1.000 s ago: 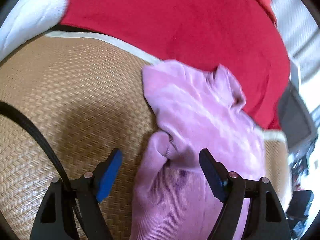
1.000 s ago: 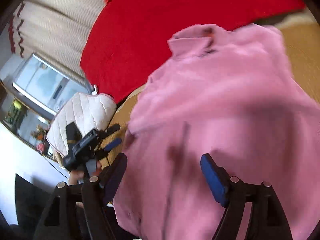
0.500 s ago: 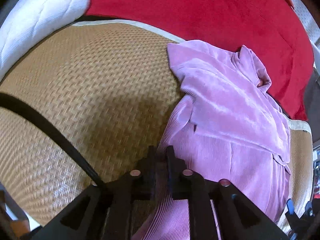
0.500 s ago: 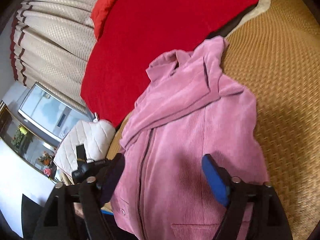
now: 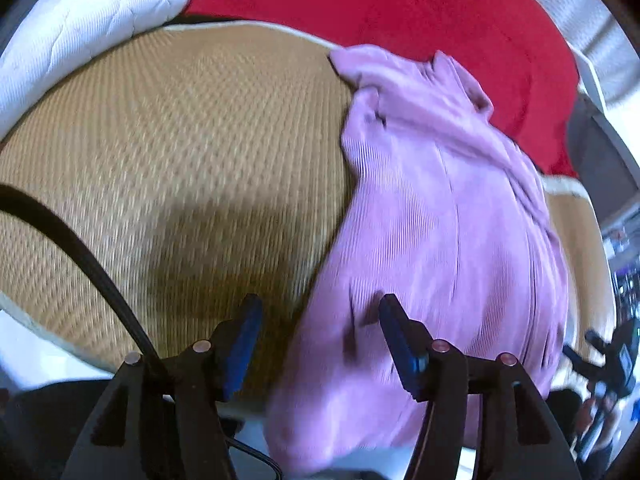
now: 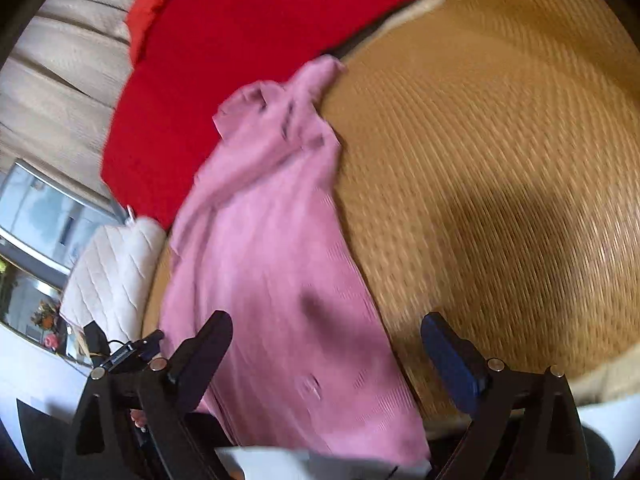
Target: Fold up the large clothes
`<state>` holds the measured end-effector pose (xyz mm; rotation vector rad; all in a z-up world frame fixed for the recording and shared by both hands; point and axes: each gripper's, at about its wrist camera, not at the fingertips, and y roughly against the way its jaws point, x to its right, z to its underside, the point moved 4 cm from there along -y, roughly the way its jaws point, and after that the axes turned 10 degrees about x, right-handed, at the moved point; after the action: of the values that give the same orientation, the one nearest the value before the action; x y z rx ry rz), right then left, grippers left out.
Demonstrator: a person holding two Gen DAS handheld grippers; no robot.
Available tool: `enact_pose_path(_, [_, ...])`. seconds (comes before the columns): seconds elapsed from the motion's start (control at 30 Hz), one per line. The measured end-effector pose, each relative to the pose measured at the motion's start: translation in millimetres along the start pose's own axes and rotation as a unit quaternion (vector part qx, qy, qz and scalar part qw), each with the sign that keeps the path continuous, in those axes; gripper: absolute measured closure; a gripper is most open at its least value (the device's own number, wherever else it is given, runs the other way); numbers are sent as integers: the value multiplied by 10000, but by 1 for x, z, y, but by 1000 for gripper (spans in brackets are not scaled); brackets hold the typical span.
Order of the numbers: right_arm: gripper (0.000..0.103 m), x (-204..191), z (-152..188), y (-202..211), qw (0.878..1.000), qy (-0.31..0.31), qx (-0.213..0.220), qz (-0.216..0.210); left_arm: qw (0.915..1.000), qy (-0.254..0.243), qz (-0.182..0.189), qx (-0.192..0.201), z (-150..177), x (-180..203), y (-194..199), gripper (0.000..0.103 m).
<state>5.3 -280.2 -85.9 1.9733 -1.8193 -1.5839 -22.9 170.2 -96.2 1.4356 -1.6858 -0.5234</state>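
Observation:
A pink corduroy jacket [image 5: 448,208] lies stretched out lengthwise on a woven straw mat [image 5: 180,152], collar at the far end against a red blanket [image 5: 400,4]. Its near hem reaches over the mat's front edge. My left gripper [image 5: 320,340] hovers at the jacket's near left edge; its jaws are opening, with the fabric edge between them but not pinched. In the right wrist view the jacket [image 6: 272,248] runs down the left of the mat [image 6: 500,160]. My right gripper [image 6: 326,360] is above the hem, its jaws opening wide and holding nothing.
A white quilted cushion [image 5: 80,28] lies at the mat's far left corner, and another cushion [image 6: 116,272] sits left of the jacket. Curtains [image 6: 60,80] and a window [image 6: 44,208] stand behind. A black cable [image 5: 80,248] crosses the mat. The other gripper [image 5: 608,360] shows at the right.
The left gripper shut at the jacket's edge half a second ago and has now parted again. Both grippers have drawn back toward the mat's near edge. The jacket now lies longer and flatter.

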Motion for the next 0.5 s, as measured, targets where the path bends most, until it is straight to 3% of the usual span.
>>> enact_pose_path(0.13, [7, -2, 17, -2, 9997, -30, -227, -51, 9997, 72, 87, -203, 28, -8, 7, 41])
enact_pose_path(0.43, [13, -11, 31, -11, 9988, 219, -399, 206, 9977, 307, 110, -593, 51, -1, -13, 41])
enact_pose_path(0.5, [15, -14, 33, -13, 9978, 365, -432, 341, 9971, 302, 55, -690, 61, -4, -9, 46])
